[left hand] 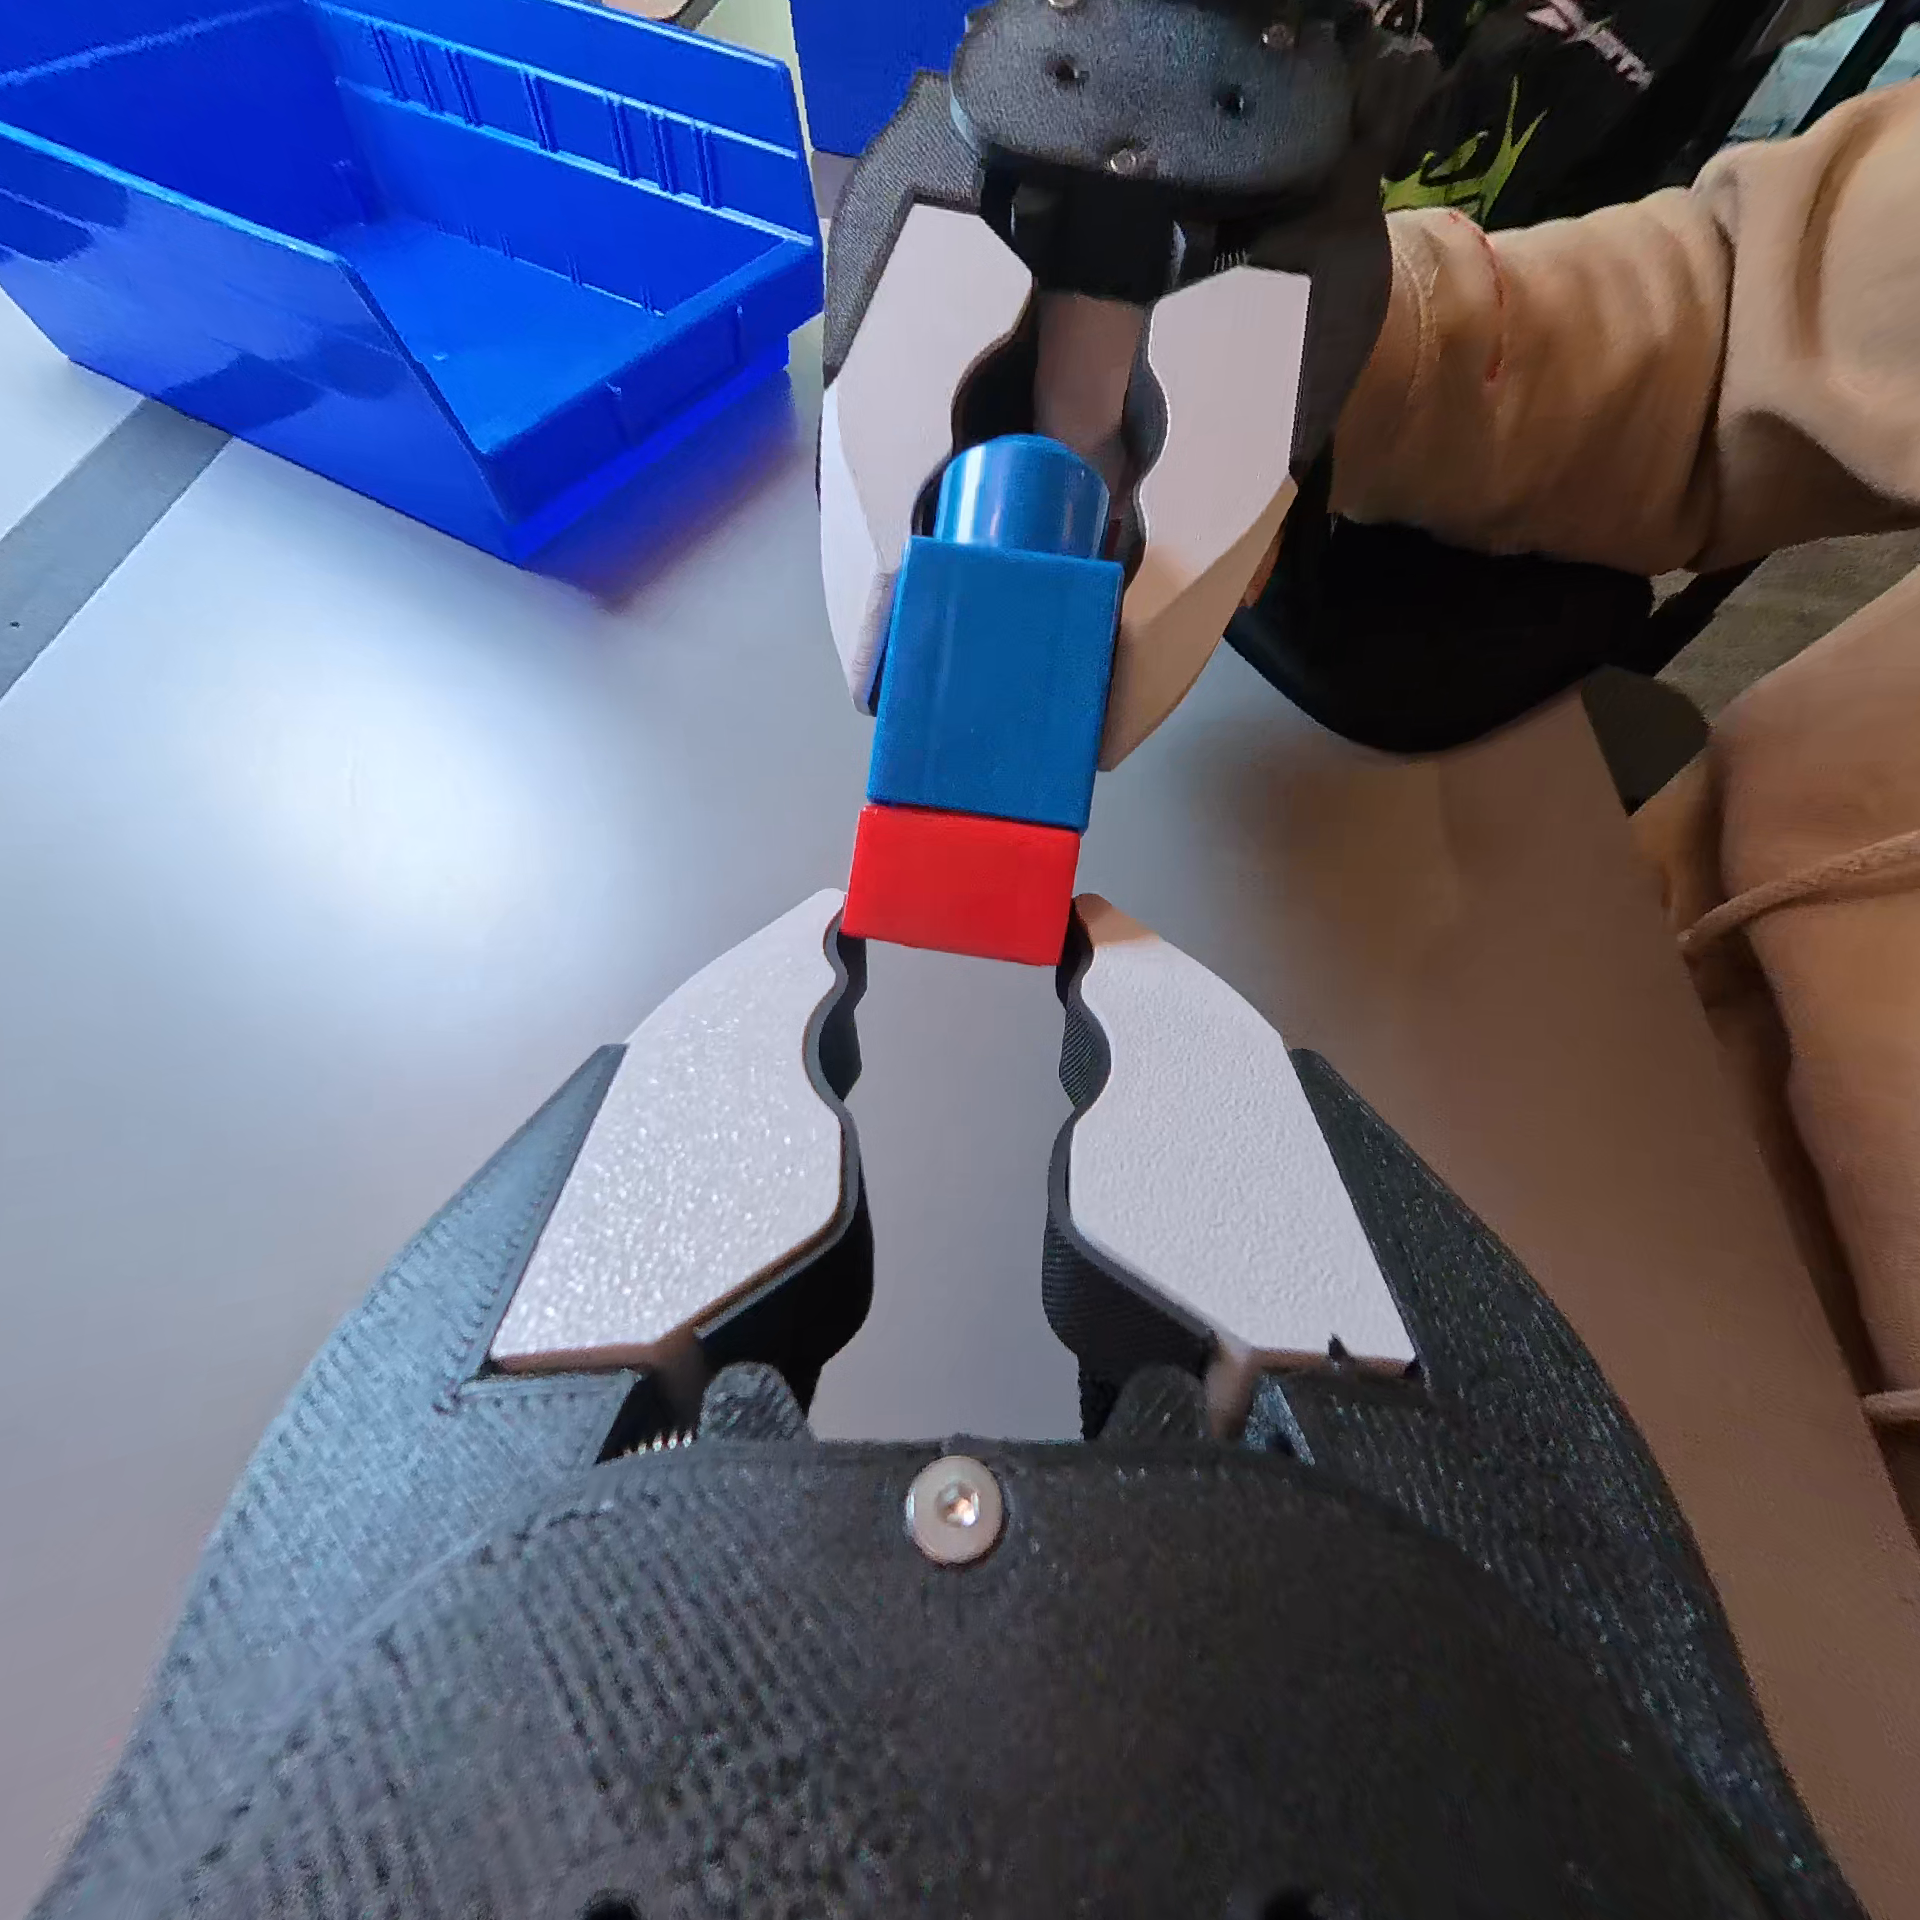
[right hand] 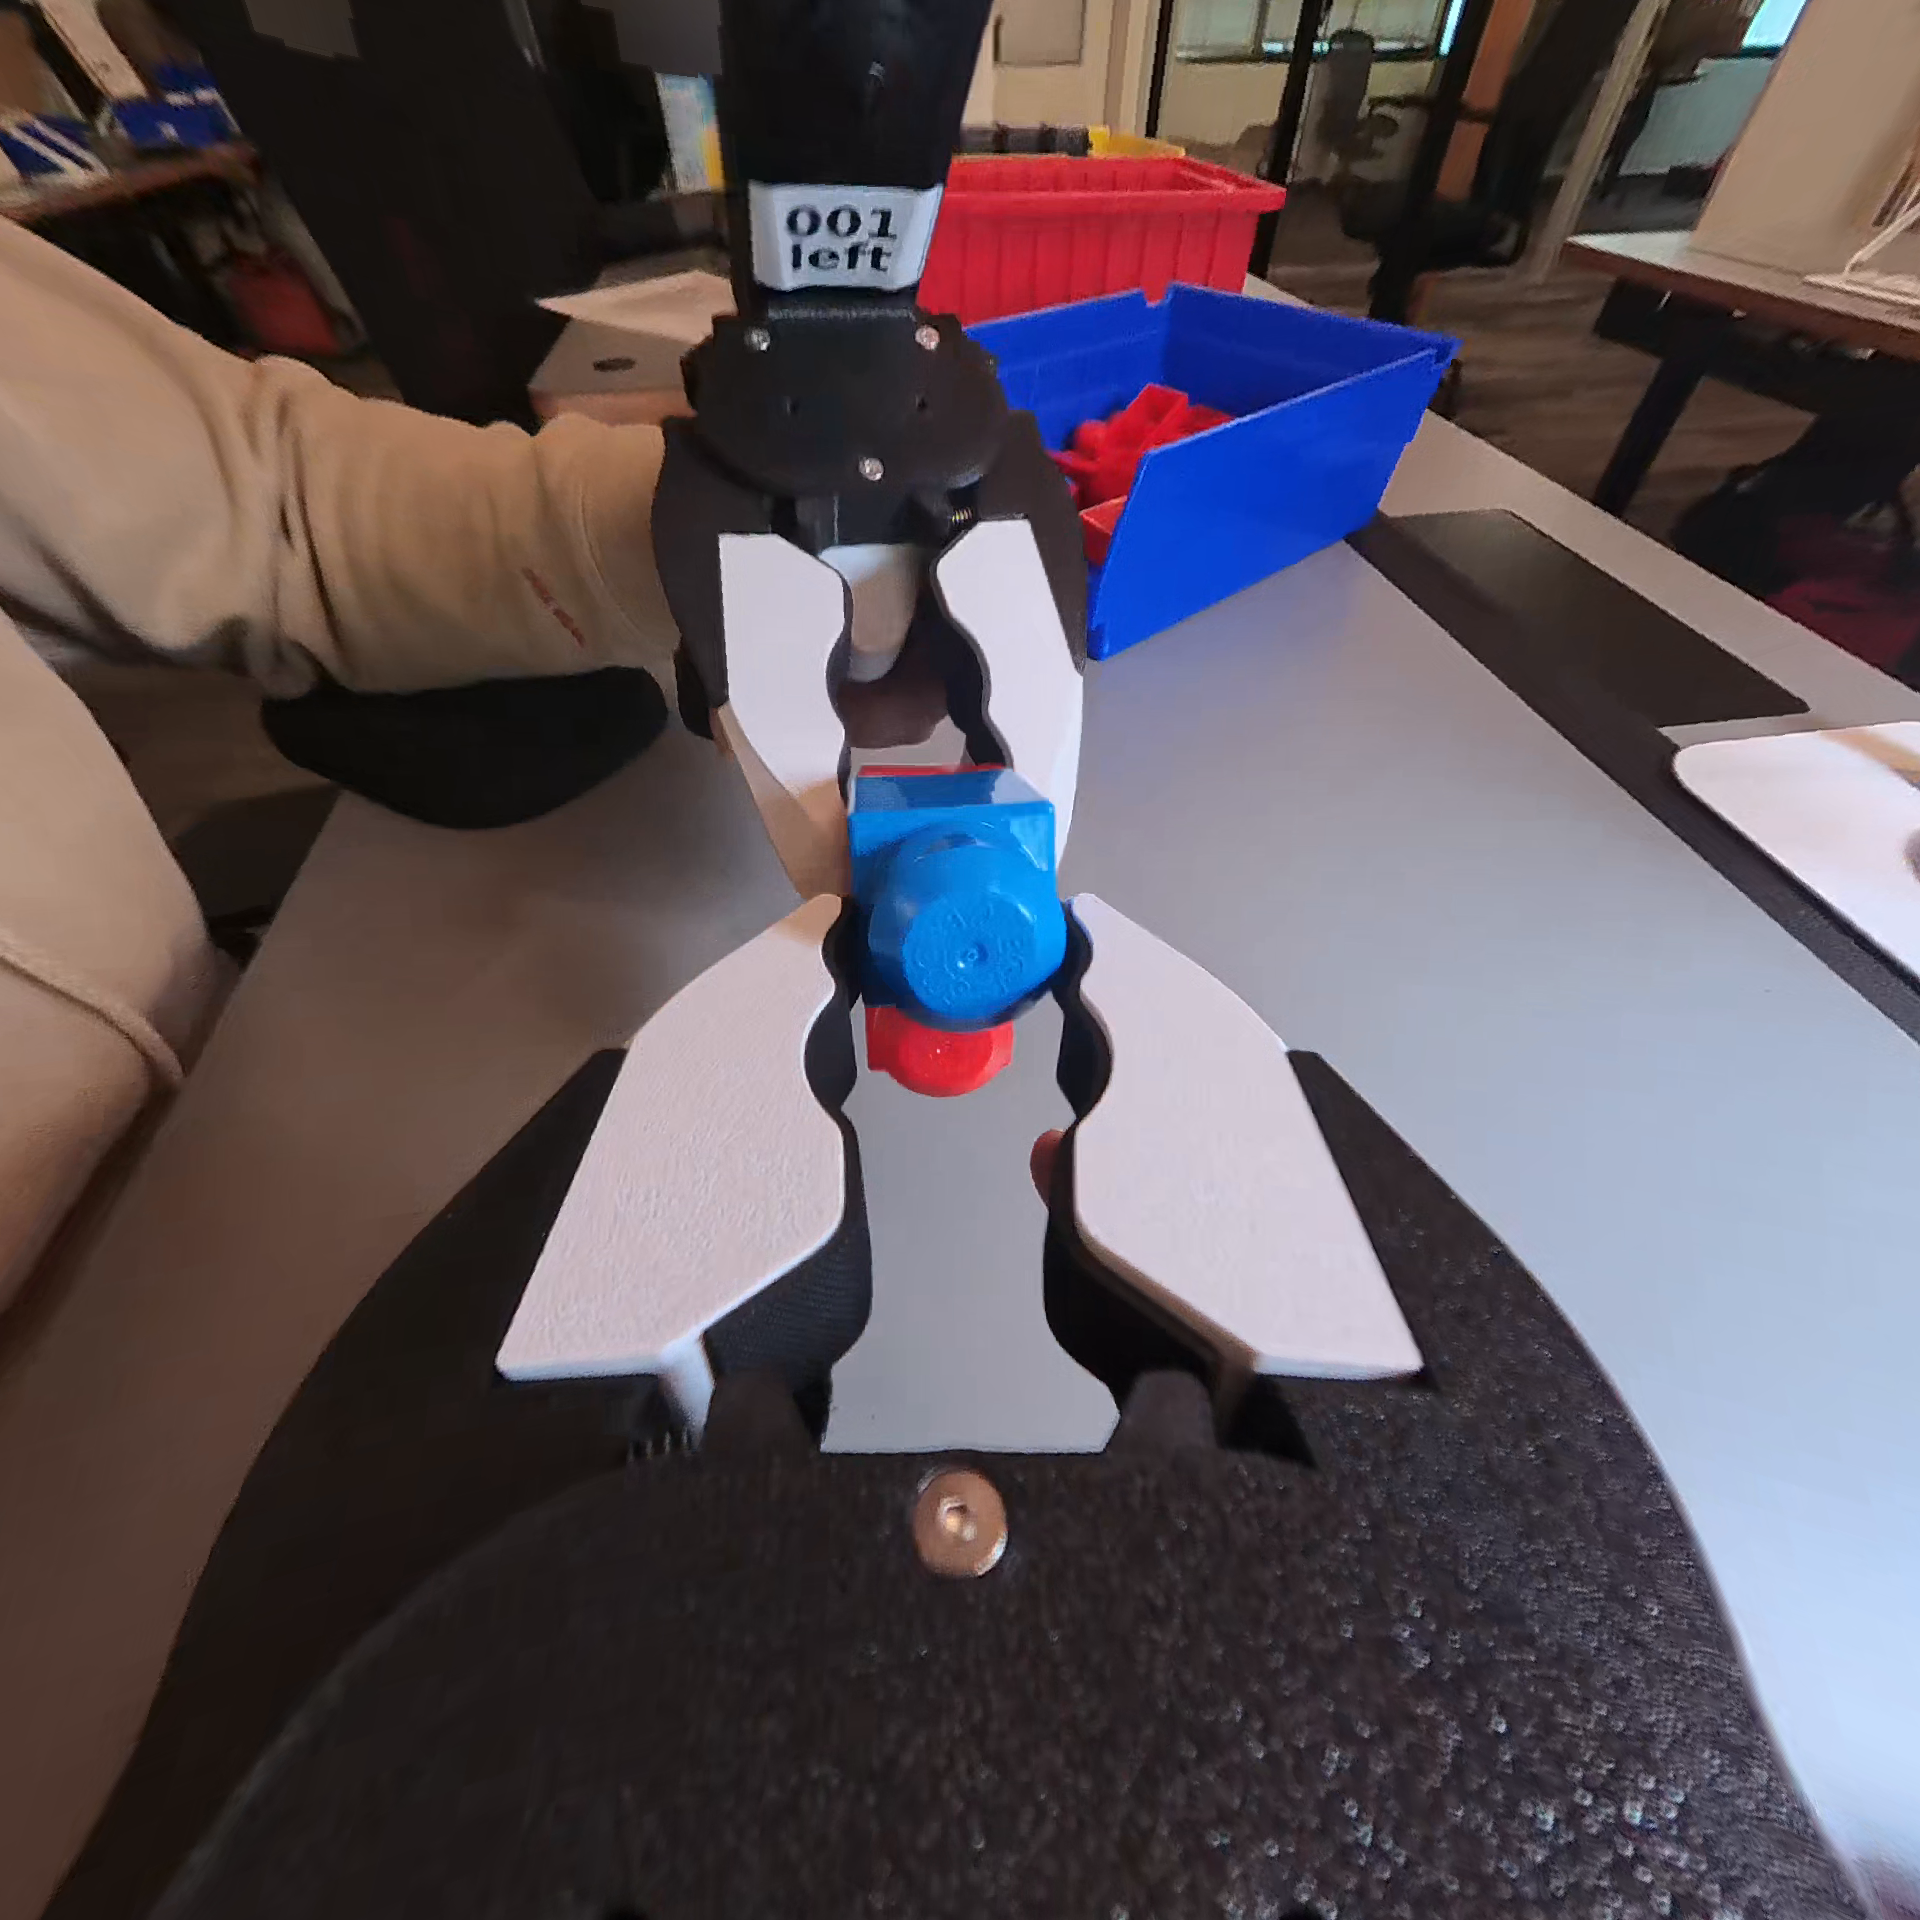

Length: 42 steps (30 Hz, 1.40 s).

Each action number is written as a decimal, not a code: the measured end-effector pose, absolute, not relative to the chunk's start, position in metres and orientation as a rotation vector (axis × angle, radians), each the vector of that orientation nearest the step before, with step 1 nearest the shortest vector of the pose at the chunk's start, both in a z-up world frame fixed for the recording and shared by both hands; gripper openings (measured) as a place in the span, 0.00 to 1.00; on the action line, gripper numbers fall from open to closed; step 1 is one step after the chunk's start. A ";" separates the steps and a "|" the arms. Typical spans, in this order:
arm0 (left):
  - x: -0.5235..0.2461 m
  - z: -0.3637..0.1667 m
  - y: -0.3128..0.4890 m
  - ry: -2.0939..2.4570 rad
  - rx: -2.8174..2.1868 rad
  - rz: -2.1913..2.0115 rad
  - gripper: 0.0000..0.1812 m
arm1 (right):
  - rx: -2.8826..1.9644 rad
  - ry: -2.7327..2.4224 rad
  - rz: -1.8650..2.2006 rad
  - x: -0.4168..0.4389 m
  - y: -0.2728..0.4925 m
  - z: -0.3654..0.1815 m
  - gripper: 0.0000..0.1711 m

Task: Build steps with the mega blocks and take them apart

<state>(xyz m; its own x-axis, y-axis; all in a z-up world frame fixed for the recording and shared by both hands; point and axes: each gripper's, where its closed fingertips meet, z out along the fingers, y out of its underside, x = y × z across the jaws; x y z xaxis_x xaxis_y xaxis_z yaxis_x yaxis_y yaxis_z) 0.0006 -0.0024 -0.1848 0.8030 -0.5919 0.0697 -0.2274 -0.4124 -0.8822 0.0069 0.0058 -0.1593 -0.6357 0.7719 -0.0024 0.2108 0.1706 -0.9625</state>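
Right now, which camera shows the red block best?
The left wrist view: the red block shows a whole flat side, pinched at the left tool's tips under the blue block. The right wrist view shows only red slivers around the blue block.

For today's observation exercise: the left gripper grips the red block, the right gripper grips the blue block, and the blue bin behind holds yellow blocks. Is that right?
Not quite. The blue bin holds red blocks, not yellow, as the right wrist view shows. The left gripper does grip the red block, the right gripper the blue block.
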 end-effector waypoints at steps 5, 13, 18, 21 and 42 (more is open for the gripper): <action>-0.001 -0.186 -0.004 0.621 -2.017 -0.442 0.19 | -0.955 -1.970 1.452 0.005 0.004 -0.172 0.21; -0.001 -0.175 -0.001 0.588 -1.967 -0.471 0.20 | -0.996 -1.922 1.463 0.002 0.008 -0.160 0.22; -0.004 -0.171 -0.003 0.545 -1.908 -0.565 0.20 | -0.996 -1.778 1.647 0.012 0.025 -0.125 0.25; 0.001 -0.173 -0.001 0.550 -1.906 -0.569 0.20 | -0.967 -1.867 1.562 0.015 0.018 -0.134 0.17; -0.064 -0.158 0.019 0.272 -1.844 -0.257 0.15 | -2.367 -0.791 0.515 -0.073 0.471 -0.207 0.17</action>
<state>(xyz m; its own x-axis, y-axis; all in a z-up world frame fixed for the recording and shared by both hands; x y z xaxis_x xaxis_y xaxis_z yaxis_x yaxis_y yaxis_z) -0.0637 0.0190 -0.1582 0.9484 -0.3150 0.0369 -0.0552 -0.2785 -0.9589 -0.0727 0.4710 -0.2065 0.7488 0.6407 -0.1699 0.4146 -0.6527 -0.6341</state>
